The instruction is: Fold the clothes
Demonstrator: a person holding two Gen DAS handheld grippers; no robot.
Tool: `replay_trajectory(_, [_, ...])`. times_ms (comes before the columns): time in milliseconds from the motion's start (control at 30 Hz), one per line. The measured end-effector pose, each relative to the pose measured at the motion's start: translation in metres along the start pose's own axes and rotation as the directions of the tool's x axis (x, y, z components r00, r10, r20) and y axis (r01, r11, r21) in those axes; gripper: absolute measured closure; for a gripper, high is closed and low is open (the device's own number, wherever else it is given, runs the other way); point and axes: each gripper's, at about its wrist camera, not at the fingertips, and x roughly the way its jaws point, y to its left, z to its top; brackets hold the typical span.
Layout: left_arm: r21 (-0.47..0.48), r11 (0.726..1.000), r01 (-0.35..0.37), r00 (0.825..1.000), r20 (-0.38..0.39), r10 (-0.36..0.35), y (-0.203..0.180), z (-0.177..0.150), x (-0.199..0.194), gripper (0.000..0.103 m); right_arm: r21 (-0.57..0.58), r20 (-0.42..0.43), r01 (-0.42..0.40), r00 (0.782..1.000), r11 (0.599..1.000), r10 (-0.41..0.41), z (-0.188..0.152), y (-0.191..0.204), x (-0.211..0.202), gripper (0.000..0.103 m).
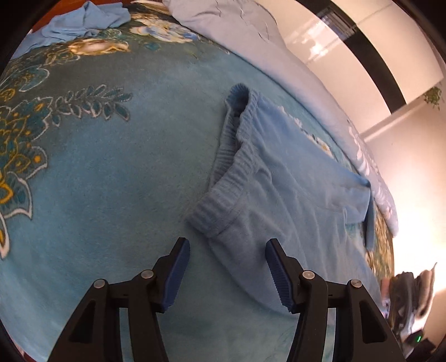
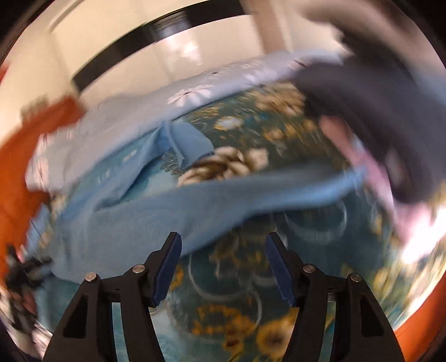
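Light blue pants [image 1: 281, 192] lie flat on a teal floral blanket [image 1: 111, 172], the ribbed waistband [image 1: 231, 156] toward the middle. My left gripper [image 1: 227, 274] is open and empty just short of the waistband corner, with its right finger over the fabric edge. In the blurred right wrist view, the pants [image 2: 156, 220] stretch across the blanket [image 2: 245, 306]. My right gripper [image 2: 223, 268] is open and empty just in front of a pant leg.
A crumpled blue garment [image 1: 83, 22] lies at the blanket's far corner. A pale blue quilt [image 1: 251, 36] runs along the far side. A dark and pink blurred shape [image 2: 376, 125] is at the right.
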Motion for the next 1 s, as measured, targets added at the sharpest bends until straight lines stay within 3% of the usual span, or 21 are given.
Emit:
replay_trajectory(67, [-0.052, 0.999, 0.007, 1.0, 0.017, -0.006, 0.002, -0.001, 0.001, 0.045, 0.097, 0.017, -0.039, 0.999, 0.995, 0.037, -0.001, -0.011, 0.003, 0.039])
replay_trajectory(100, [-0.075, 0.997, 0.015, 0.999, 0.029, -0.013, 0.003, -0.001, 0.001, 0.051, 0.145, 0.026, -0.058, 0.998, 0.988, 0.055, -0.001, -0.016, 0.005, 0.039])
replay_trajectory(167, [-0.124, 0.992, 0.03, 0.999, 0.032, -0.026, 0.005, -0.003, 0.003, 0.066, 0.24, 0.048, -0.098, 0.995, 0.966, 0.089, -0.002, -0.027, 0.008, 0.039])
replay_trajectory(233, [-0.155, 0.987, 0.04, 0.999, 0.024, -0.037, 0.007, -0.005, 0.007, 0.09, 0.331, 0.073, -0.138, 0.99, 0.933, 0.121, -0.003, -0.037, 0.011, 0.039])
replay_trajectory(367, [-0.15, 0.988, 0.04, 0.998, 0.052, -0.033, 0.003, -0.008, 0.005, 0.096, 0.477, 0.126, -0.208, 0.978, 0.854, 0.168, -0.001, -0.055, 0.019, 0.039])
replay_trajectory(467, [-0.16, 0.985, 0.057, 0.994, 0.101, -0.041, 0.009, -0.002, -0.007, 0.097, 0.517, 0.134, -0.178, 0.983, 0.837, 0.126, 0.007, -0.058, 0.025, 0.039])
replay_trajectory(500, [-0.164, 0.985, 0.06, 0.992, 0.118, -0.041, 0.012, 0.001, -0.013, 0.098, 0.526, 0.134, -0.162, 0.985, 0.835, 0.106, 0.009, -0.059, 0.026, 0.049])
replay_trajectory(533, [-0.167, 0.984, 0.062, 0.99, 0.135, -0.04, 0.014, 0.003, -0.018, 0.098, 0.524, 0.13, -0.147, 0.987, 0.839, 0.092, 0.009, -0.058, 0.026, 0.059])
replay_trajectory(600, [-0.173, 0.983, 0.067, 0.985, 0.167, -0.038, 0.018, 0.017, -0.025, 0.098, 0.517, 0.105, -0.124, 0.991, 0.847, 0.081, 0.008, -0.056, 0.028, 0.093])
replay_trajectory(833, [-0.206, 0.978, 0.04, 0.959, 0.282, 0.02, 0.066, 0.037, -0.077, 0.099, 0.384, 0.04, -0.135, 0.991, 0.914, 0.13, -0.012, -0.032, 0.018, 0.098])
replay_trajectory(1000, [-0.203, 0.979, 0.031, 0.962, 0.271, 0.025, 0.096, 0.025, -0.091, 0.099, 0.324, -0.031, -0.099, 0.993, 0.941, 0.115, -0.033, -0.024, 0.015, 0.1])
